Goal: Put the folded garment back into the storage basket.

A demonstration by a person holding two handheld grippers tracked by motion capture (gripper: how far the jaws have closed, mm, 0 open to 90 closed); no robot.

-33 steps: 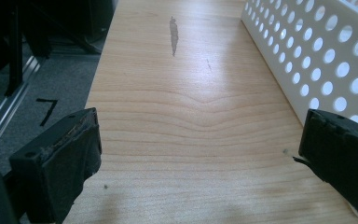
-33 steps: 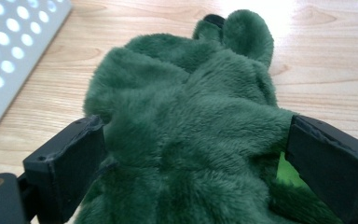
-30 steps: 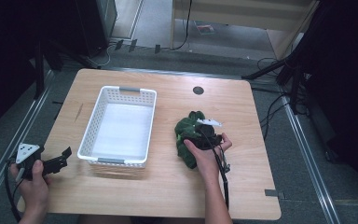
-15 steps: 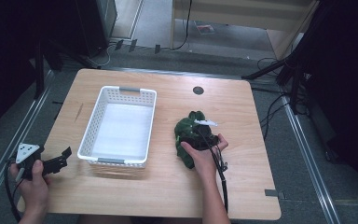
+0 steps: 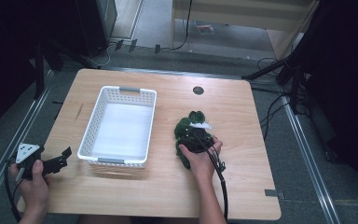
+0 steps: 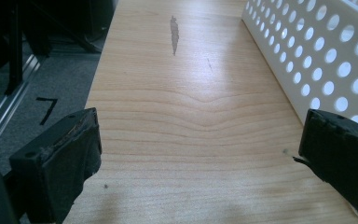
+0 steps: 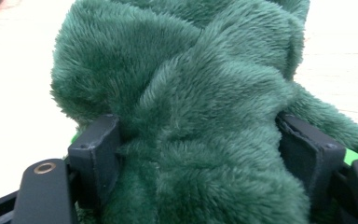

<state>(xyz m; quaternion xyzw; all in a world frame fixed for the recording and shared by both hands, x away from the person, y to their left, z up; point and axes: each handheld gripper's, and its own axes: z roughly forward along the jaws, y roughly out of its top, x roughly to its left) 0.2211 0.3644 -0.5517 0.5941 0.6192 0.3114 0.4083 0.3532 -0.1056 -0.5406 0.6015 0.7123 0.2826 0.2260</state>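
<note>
Basket (image 5: 89,136) empty, green plush toy (image 5: 189,133) beside

The dark green plush toy (image 7: 200,121) on the right has thick, soft, fuzzy pile with a matt look. The light wooden table (image 5: 242,121) shows smooth grain with a faint sheen. The white perforated plastic basket (image 5: 89,133) at its left-middle is smooth and slightly glossy. The black gripper pads (image 6: 70,154) at the near left look matt, rough and frayed at the edges.
</note>
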